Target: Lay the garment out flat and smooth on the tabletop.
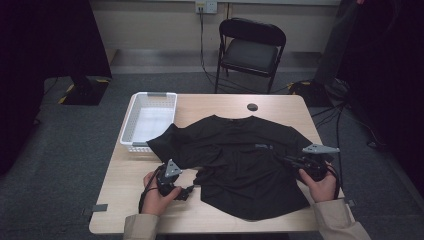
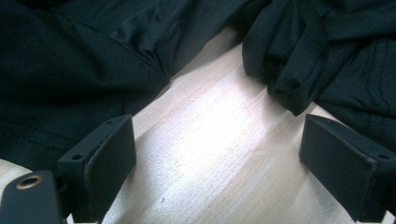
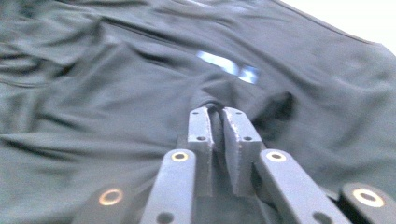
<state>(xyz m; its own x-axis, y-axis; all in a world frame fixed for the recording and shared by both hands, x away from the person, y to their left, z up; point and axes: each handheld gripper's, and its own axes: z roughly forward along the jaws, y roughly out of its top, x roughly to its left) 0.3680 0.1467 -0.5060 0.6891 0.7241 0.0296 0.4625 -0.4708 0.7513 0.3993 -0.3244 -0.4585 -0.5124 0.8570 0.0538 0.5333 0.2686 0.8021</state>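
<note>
The work is judged to be at an early stage: a black T-shirt (image 1: 245, 160) is spread, still rumpled, across the bench (image 1: 125, 195), and no finished fold is seen; the white basket (image 1: 148, 120) beyond the left claw is left unfilled.

On the left, the left claw (image 1: 187, 191) is held low over the bench, pointing toward the shirt's lower left edge. In the left gripper view its jaws are spread wide, with bare wood between them and nothing gripped; a bunched fold of the T-shirt (image 2: 285, 70) lies just ahead of the claw, apart from both jaws. A grip here is still to be taken.

On the right, the right claw (image 1: 290, 161) is reached in over the shirt's right side, the hand (image 1: 320, 186) behind it near the bench edge. In the right gripper view the right claw (image 3: 218, 112) is seen clamped on a pinch of T-shirt (image 3: 116, 93) fabric, a small ridge being drawn up at the tips. Smoothing or folding, and any transfer to the basket, appear to remain.
</note>
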